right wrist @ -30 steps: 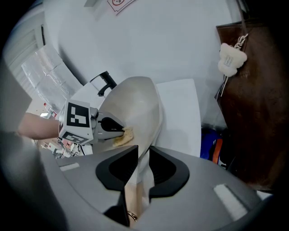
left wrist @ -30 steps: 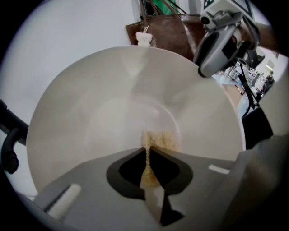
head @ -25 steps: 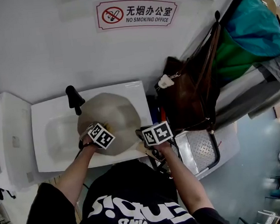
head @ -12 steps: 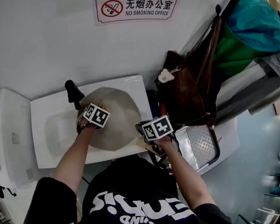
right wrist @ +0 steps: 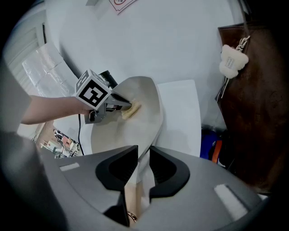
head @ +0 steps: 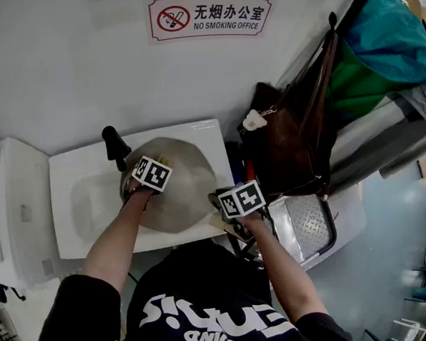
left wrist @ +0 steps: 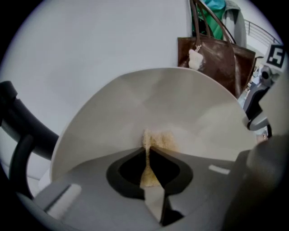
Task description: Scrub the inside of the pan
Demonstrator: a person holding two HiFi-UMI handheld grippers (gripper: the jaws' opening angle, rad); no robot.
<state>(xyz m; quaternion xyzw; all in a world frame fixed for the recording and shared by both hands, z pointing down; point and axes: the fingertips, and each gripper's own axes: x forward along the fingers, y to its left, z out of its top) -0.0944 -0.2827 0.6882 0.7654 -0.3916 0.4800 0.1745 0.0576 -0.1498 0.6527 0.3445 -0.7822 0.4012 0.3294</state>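
A plain white wall with a red-and-white no-smoking sign stands behind a white sink. A brown leather bag hangs just to the sink's right. The cream-coloured round metal pan is tilted on edge over the sink, with its inside turned toward your left side. No view shows whether its lower edge rests on the sink.

Your right hand-held gripper is clamped on the pan's near rim, with the thin edge pinched between both jaws. Your left hand-held gripper is closed on a small yellow sponge. The sponge's free end presses against the pan's inner surface near the middle.

This looks like the scrubbing stroke itself. Treat the right grip as your anchor. A pinch on the rim of a tilted pan will probably twist if you push hard off-centre, so press through the pan toward that grip rather than sideways.

Only a little sponge sticks out past the left jaws. Angle that hand-held gripper so the sponge, not the jaw tips, meets the coating. Work in overlapping strokes from the middle out to the rim. Plan to regrip so you can reach the patch under the right jaws.
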